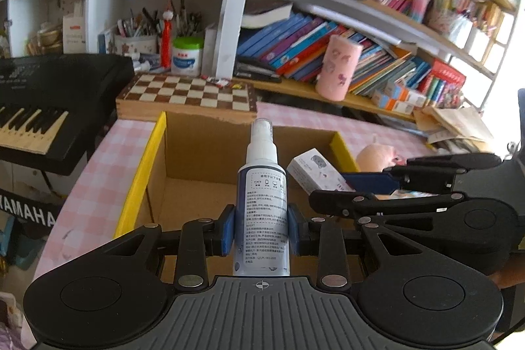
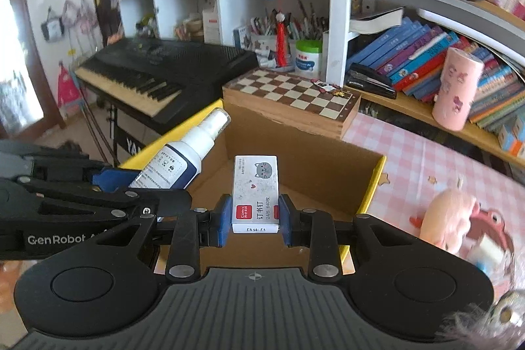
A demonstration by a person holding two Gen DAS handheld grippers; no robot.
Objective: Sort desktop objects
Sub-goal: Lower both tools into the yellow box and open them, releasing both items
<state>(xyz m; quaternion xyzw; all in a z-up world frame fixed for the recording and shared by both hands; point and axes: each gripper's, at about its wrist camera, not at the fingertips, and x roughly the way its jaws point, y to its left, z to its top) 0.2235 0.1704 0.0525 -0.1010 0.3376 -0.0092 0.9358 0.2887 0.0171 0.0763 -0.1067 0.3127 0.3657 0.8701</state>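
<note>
Tilting downward side by side, both grippers hang over an open cardboard box [image 2: 315,173] with yellow-edged flaps.
Left gripper [image 1: 261,233] has its blue pads clamped on a smooth white plastic spray bottle [image 1: 263,199], upright, clear-capped, label densely printed; right gripper [image 2: 255,220] pinches a small rectangular staple box [image 2: 255,191] of matt card bearing a grey cat; both held above the box's brown interior, on a pink checked tablecloth [image 2: 410,153].
</note>
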